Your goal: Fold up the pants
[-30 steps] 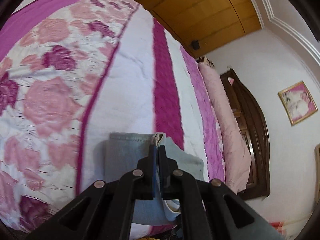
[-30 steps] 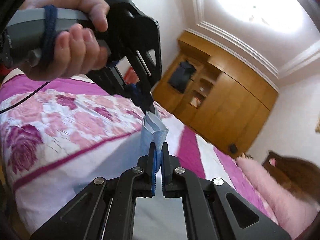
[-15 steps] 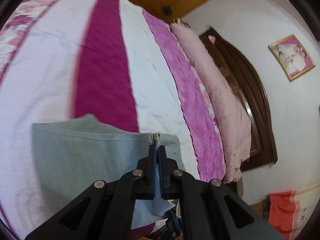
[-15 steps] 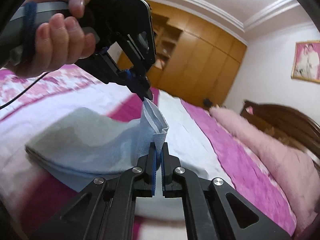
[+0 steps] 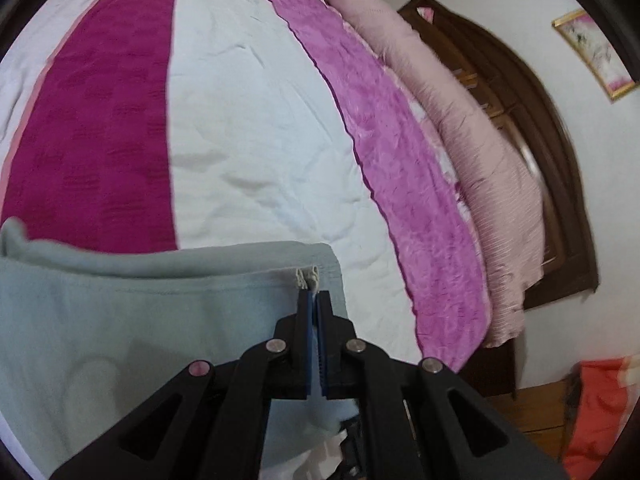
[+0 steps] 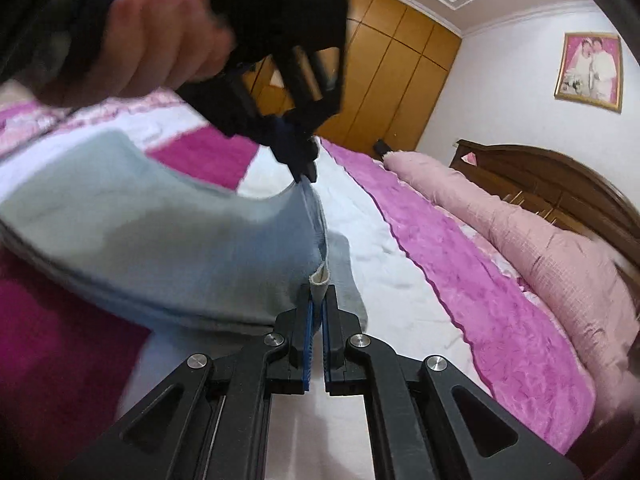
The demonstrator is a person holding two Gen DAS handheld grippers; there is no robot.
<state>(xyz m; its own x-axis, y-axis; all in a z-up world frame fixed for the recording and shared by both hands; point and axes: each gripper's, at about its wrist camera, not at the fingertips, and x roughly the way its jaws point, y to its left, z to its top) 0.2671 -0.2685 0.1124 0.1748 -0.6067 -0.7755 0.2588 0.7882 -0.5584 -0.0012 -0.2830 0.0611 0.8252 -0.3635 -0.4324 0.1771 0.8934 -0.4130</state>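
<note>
Gripping one hem of the pale blue pants point(image 5: 140, 320), the left gripper point(image 5: 313, 294) and right gripper point(image 6: 316, 292) are both fully closed on it (cloth draped over the striped bed point(image 5: 256, 128)).

light: soft, even indoor, kinda washed out on the white wall point(image 5: 520, 8) | shadows: faint | blur: heavy smear on the hand point(image 6: 152, 44) and the left gripper point(image 6: 308, 172), pants point(image 6: 160, 240) soft too | edges: strong fisheye bend, dark round vignette in both views
</note>
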